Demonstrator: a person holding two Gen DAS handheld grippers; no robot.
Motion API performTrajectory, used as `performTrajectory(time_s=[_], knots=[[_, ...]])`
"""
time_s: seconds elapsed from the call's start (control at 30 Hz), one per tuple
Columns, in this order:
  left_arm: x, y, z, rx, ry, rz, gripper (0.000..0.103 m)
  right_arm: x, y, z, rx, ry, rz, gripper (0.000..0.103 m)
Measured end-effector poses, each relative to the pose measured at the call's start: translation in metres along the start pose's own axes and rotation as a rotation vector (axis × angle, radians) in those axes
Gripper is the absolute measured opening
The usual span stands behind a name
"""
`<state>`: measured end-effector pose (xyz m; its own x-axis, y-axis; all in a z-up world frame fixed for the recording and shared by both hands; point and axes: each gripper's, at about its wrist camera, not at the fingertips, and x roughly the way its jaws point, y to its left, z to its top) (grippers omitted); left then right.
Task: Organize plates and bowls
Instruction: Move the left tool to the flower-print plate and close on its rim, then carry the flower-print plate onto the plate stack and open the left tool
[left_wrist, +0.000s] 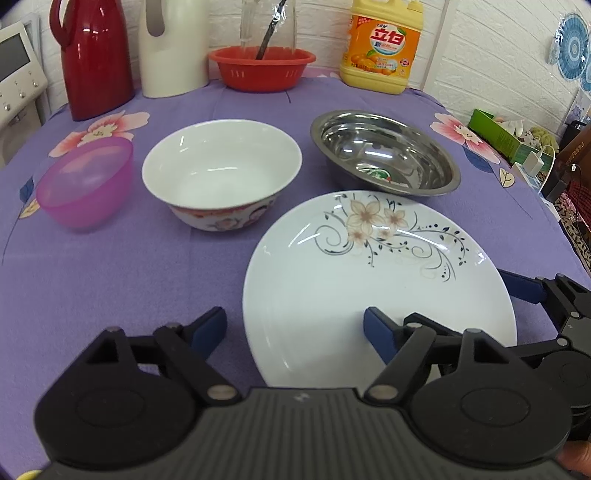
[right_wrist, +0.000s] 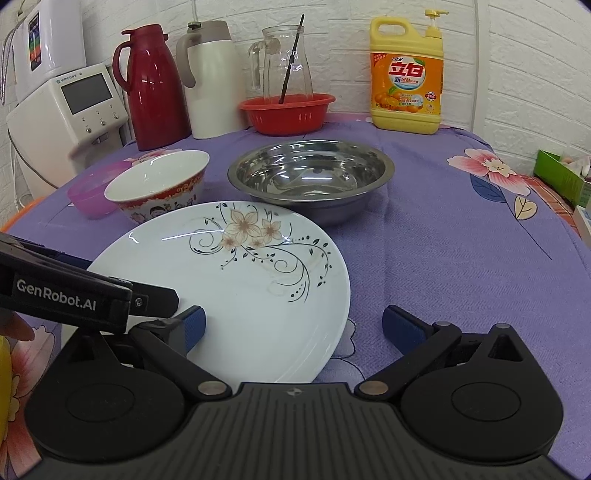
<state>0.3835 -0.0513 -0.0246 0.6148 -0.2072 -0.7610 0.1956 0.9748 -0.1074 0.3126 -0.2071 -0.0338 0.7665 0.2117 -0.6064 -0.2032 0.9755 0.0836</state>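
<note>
A white plate (left_wrist: 369, 291) with a flower print lies on the purple cloth nearest me. My left gripper (left_wrist: 295, 328) is open across the plate's left rim, one pad over the plate and one over the cloth. My right gripper (right_wrist: 295, 325) is open across the right rim of the plate (right_wrist: 236, 280), its left pad above the plate. Behind the plate stand a white ceramic bowl (left_wrist: 221, 173) with a red pattern, a steel bowl (left_wrist: 384, 151) and a pink plastic bowl (left_wrist: 85, 181), each apart from the others.
At the back edge stand a red thermos (right_wrist: 155, 92), a white thermos (right_wrist: 214, 81), a red basket (right_wrist: 288, 110) holding a glass jug, and a yellow detergent bottle (right_wrist: 406, 81). A white appliance (right_wrist: 70, 110) is at the left and a green box (right_wrist: 561, 177) at the right.
</note>
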Motion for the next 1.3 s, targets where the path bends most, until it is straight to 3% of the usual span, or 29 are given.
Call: performTrajectory(time_s=[0.2,0.37,0.47,0.67,0.9,1.03,1.3], knots=[[-0.002,-0.002,0.000,-0.002,0.001,-0.024,0.074,-0.002,-0.002,-0.001,0.020,-0.010,0.011,0.103],[0.000,-0.005,0.001,0.032,-0.018,-0.032,0.062,-0.003,0.000,-0.002,-0.005,-0.025,0.014,0.103],[-0.001,-0.007,0.000,0.027,-0.027,-0.020,0.060,-0.005,0.003,-0.003,-0.020,-0.038,0.045,0.103],[-0.015,-0.009,-0.003,0.006,-0.022,-0.013,0.051,-0.012,0.011,-0.004,-0.006,-0.035,0.025,0.103],[-0.070,0.004,-0.016,-0.009,-0.096,-0.024,0.050,-0.055,0.041,-0.006,-0.037,-0.119,0.018,0.103],[-0.116,0.026,-0.040,-0.030,-0.149,-0.023,0.050,-0.086,0.072,-0.011,-0.075,-0.173,0.043,0.103],[-0.181,0.082,-0.112,-0.100,-0.192,0.092,0.050,-0.114,0.149,-0.042,-0.146,-0.165,0.171,0.103]])
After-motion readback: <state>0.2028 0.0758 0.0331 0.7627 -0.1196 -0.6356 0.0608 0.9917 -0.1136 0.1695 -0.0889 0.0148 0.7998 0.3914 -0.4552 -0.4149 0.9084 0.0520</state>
